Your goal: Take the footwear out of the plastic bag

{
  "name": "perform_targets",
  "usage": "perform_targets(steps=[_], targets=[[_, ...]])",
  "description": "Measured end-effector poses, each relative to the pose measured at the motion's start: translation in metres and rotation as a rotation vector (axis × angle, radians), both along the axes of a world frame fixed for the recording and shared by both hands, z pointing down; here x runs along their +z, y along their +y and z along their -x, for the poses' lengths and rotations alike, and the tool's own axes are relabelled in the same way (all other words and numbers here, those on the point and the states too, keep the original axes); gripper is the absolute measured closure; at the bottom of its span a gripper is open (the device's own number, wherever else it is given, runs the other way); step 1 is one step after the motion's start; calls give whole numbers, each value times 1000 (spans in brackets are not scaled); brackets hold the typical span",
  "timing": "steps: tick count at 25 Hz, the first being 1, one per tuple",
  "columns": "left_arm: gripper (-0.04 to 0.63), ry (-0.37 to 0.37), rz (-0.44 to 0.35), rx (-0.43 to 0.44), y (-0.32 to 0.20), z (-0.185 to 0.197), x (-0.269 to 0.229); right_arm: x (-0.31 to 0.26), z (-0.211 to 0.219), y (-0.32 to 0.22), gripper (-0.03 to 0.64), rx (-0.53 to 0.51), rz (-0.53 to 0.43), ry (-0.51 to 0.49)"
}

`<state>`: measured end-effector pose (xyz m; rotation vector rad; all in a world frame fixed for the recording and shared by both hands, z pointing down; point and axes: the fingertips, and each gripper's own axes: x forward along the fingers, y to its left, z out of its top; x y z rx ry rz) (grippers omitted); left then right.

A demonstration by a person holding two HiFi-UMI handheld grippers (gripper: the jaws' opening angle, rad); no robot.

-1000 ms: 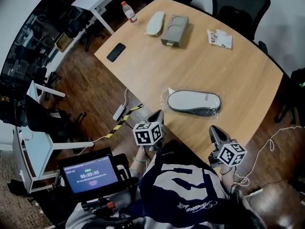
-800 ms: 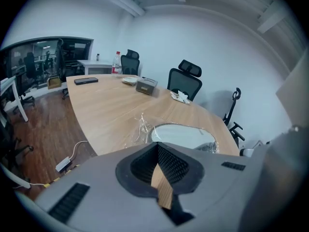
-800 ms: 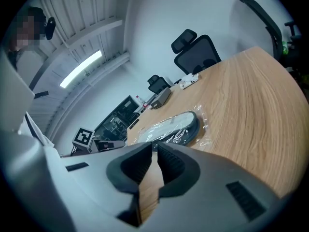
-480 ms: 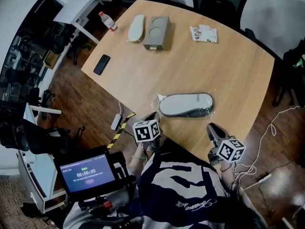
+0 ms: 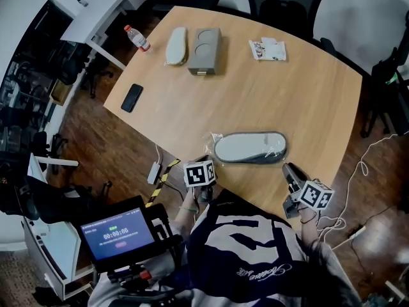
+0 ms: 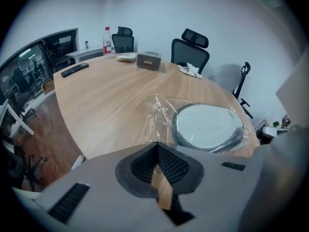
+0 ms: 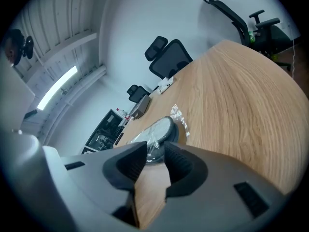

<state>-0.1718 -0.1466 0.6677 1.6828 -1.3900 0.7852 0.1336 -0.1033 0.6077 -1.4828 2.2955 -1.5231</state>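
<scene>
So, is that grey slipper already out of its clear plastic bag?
No, the left gripper view shows the grey slipper lying wrapped inside the clear plastic bag on the wooden table.

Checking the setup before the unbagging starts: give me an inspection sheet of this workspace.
Surface: wooden table, no spills seen.
Job's things: slipper inside clear plastic bag, near the front edge, untouched.
Clutter: phone, bottle, loose slipper, grey box, white packet, all at the far end.
Grippers: left hand-held gripper shut, empty; right hand-held gripper open, jaws just been opening, nothing between them.
Cables: white cable and power strip on the floor.
Surroundings: office chairs, timer screen.
</scene>
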Motion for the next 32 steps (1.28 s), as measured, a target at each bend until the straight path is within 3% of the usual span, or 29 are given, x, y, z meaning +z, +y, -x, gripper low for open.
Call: perform_targets(steps=[5,13,20,29,32], targets=[[594,46,-4,11,-10,3,0,14,-6,-13,503,24,65,-50],[594,24,-23,97,-17,3,-1,37,1,-26,437,-81,170,-21],[594,63,-20,137,-23,3,-1,35,10,-33,437,-113,224,-90],[594,137,8,171,-30,0,0,42,4,-38,445,-36,345,-203],[594,125,-3,180,-33,0,-1,46,12,-43,445,-40,361,-244]])
